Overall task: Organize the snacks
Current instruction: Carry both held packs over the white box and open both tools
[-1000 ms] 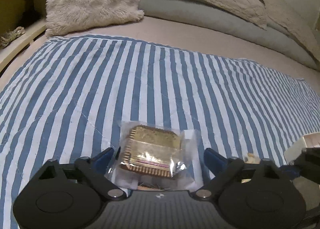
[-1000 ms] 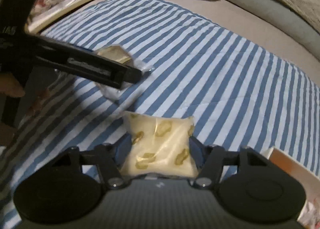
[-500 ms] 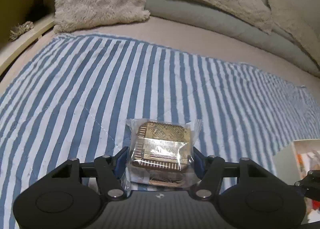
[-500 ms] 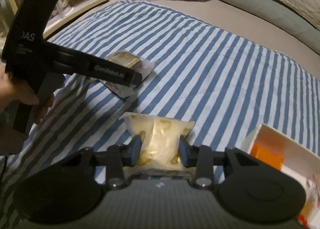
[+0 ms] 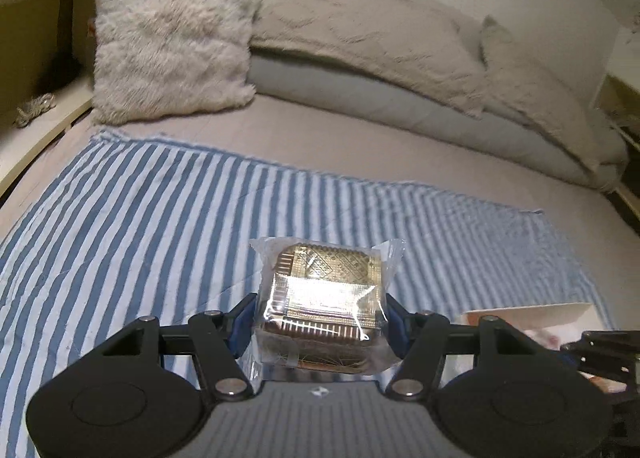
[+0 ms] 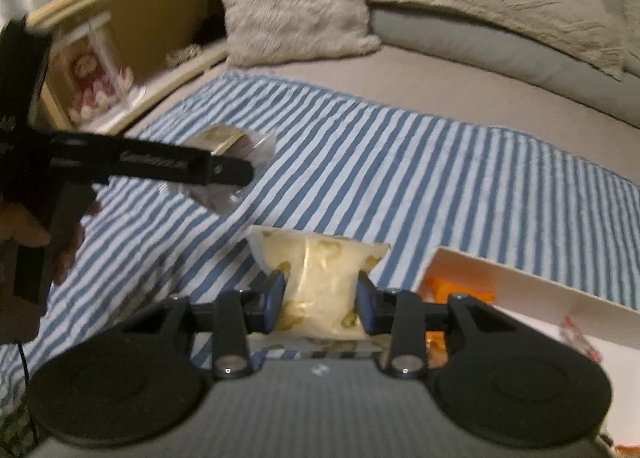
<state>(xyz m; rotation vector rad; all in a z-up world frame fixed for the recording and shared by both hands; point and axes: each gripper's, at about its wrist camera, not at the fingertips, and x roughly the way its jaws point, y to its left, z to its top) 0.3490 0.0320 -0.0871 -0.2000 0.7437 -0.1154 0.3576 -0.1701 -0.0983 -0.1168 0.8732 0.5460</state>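
Left gripper point(image 5: 322, 322) clamps the wrapped biscuit pack point(image 5: 325, 294): stiff but crushable, slippery film. Right gripper point(image 6: 320, 302) pinches the soft pouch point(image 6: 318, 282) mid-body.

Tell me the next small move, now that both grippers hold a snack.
Probably carry the pale snack bag, clamped in the right gripper, right, over the open white box beside it. The left gripper holds the gold cookie pack, farther away.

Beige bed point(image 5: 360, 145) filling both views; blue-and-white striped cloth point(image 5: 140, 242) across centre, fluffy cream pillow point(image 5: 172, 33) upper left, open white cardboard box point(image 6: 532, 298) lower right.
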